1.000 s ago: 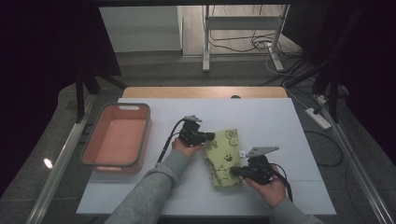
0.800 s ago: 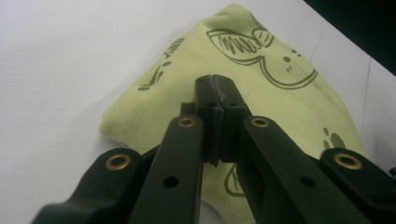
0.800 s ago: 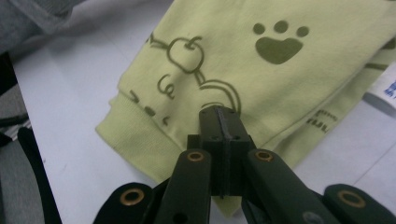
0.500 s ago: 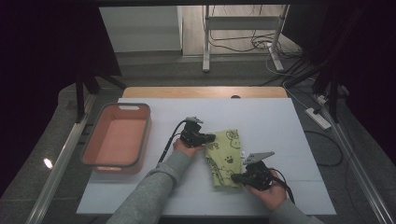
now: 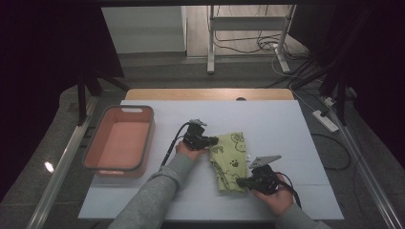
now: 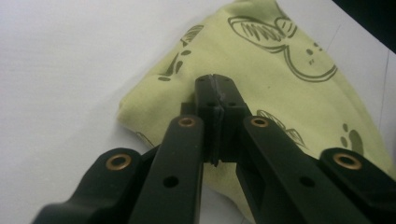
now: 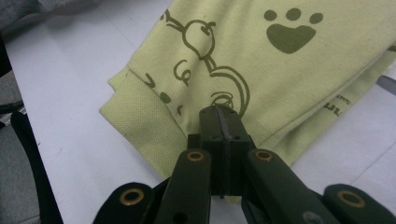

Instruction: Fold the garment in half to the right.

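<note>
Both forearms reach in from the table's [image 5: 143, 200] near edge; the left gripper [image 5: 213, 140] and right gripper [image 5: 241, 182] (each clenched) pinch the folded green cloth [image 5: 231, 160] at opposite ends.

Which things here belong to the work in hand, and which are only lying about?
In the work:
- green cloth
- left tool, shut over the cloth
- right tool, shut at the cloth's edge

Lying about:
- pink tub
</note>
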